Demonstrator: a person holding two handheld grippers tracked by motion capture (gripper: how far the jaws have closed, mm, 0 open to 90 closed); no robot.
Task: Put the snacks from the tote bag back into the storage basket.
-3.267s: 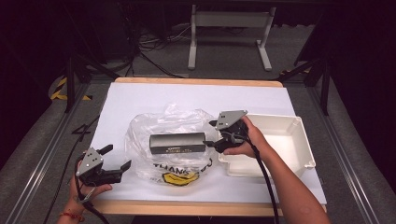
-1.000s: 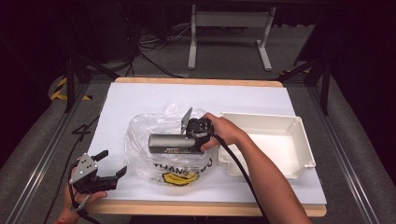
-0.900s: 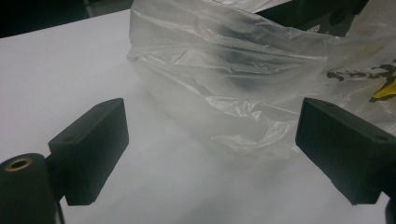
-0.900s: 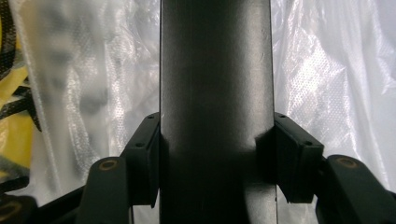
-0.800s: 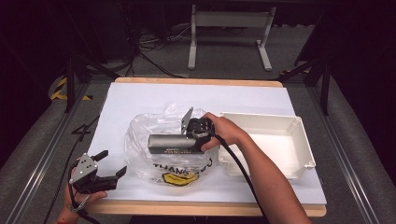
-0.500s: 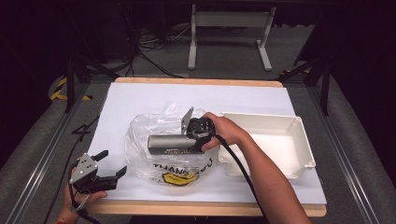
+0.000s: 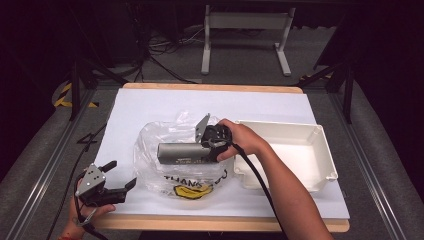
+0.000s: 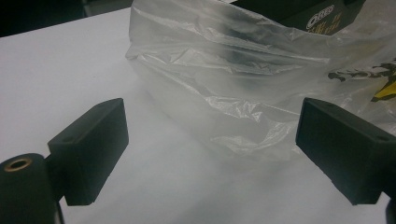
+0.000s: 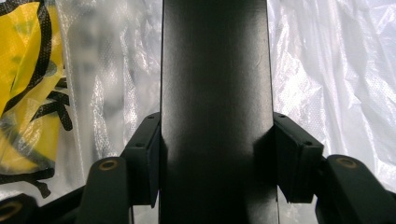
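Clear plastic bag [image 7: 175,165] beneath dark box [image 7: 182,152] pinched by right gripper [image 7: 214,145]; left gripper [image 7: 120,180] spread; white tray [image 7: 320,150] beside, seemingly empty.

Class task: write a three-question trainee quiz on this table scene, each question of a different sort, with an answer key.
1. True or false: the right gripper is shut on the dark box.
2. Where does the dark box lie? A) in the white tray B) on the plastic bag C) on the floor
3. Fill in: the left gripper has its fingers ____, with nothing between them.

Key: 1 true; 2 B; 3 open.
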